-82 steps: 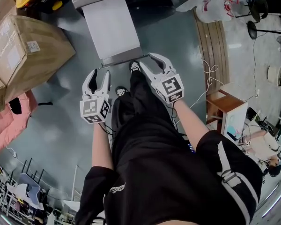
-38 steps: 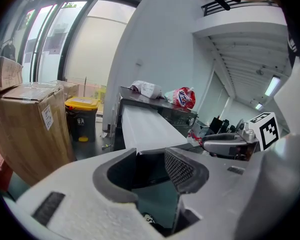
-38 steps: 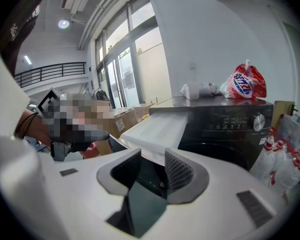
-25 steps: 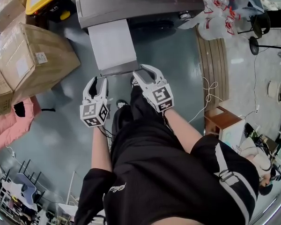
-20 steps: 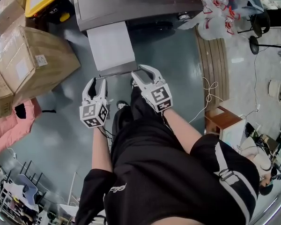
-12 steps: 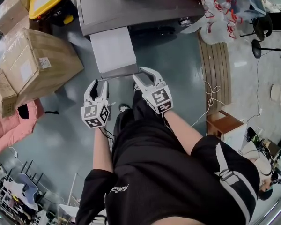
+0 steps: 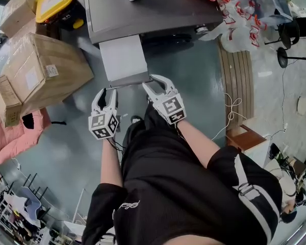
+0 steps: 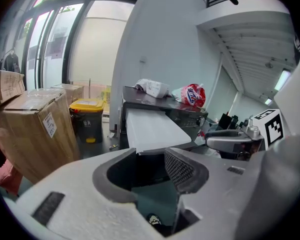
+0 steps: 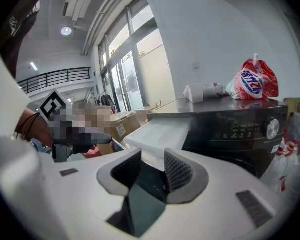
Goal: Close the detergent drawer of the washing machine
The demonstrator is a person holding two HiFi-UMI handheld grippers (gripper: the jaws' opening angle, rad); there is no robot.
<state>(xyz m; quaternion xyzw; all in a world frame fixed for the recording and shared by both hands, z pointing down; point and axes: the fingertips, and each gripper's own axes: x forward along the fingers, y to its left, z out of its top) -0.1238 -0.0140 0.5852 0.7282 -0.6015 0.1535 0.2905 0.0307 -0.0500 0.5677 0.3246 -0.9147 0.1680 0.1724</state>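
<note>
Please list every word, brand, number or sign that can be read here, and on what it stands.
None can be read.
Detergent bag: blue lettering, blurred.
Cardboard box label: too small.
Washing machine panel: marks too small.
Shorts logo: too small.

The washing machine (image 7: 143,9) is showing a dark, matt top, and its detergent drawer (image 7: 123,57) is looking like smooth white plastic. The floor (image 7: 194,86) is gleaming glossy. The cardboard box (image 7: 41,75) is looking matt brown under shiny tape. The right gripper (image 9: 150,171) is showing matt pale plastic with rough, ribbed dark pads (image 9: 179,170).
</note>
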